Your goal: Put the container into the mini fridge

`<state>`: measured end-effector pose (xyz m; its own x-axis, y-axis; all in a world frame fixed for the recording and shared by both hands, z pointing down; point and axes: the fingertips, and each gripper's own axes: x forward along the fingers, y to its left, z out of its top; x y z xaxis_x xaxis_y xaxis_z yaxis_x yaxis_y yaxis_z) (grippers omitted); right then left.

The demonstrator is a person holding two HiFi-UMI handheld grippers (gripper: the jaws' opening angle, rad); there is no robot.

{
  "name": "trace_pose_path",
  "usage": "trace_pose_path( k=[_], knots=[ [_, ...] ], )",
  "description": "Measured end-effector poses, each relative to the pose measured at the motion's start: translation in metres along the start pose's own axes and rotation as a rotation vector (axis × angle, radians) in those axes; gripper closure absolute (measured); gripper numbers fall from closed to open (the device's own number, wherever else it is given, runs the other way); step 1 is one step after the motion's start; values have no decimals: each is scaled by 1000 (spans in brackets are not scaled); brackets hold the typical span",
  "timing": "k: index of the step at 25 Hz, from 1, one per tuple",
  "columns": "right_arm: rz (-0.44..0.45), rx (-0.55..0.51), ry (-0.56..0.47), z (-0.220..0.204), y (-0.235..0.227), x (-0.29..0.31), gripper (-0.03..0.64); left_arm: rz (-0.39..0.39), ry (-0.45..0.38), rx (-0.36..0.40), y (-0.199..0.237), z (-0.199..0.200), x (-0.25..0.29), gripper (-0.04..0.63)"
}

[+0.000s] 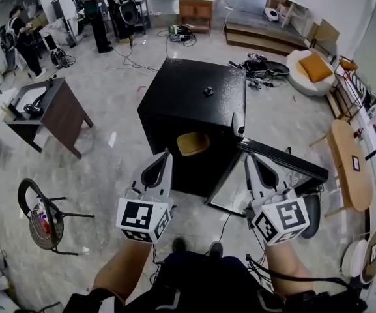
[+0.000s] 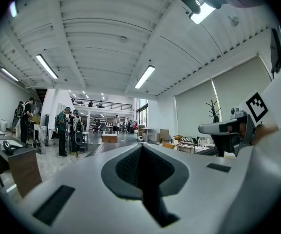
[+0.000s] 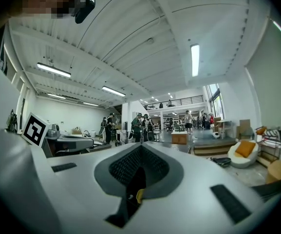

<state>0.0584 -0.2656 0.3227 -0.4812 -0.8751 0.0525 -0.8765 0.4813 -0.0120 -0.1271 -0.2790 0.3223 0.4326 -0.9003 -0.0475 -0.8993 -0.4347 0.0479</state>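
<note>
Our left gripper (image 1: pixel 165 156) has its jaws pressed together on nothing, and our right gripper (image 1: pixel 249 162) is likewise closed and empty. Just beyond them the yellow container (image 1: pixel 193 143) appears to sit in the upper part of the black mini fridge (image 1: pixel 194 96), whose door (image 1: pixel 285 160) stands wide open to our right. We judge the container a light, fairly stiff plastic tub, perhaps smooth, best pinched across its rim or side walls.

I look out on a big open lab hall, cables (image 1: pixel 182 36) trailing over polished floor (image 1: pixel 109 155), people (image 1: pixel 98 18) among gear, strip lights (image 2: pixel 144 77), railed mezzanine (image 2: pixel 101 103).
</note>
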Motion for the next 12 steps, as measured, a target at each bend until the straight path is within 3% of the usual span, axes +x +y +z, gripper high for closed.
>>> trace_pose_path(
  k=[8, 12],
  knots=[
    [21, 5, 3, 7, -12, -16, 604, 33, -8, 59, -24, 21, -9, 586],
    [23, 11, -10, 9, -18, -20, 604, 62, 5, 140, -30, 24, -11, 586]
  ],
)
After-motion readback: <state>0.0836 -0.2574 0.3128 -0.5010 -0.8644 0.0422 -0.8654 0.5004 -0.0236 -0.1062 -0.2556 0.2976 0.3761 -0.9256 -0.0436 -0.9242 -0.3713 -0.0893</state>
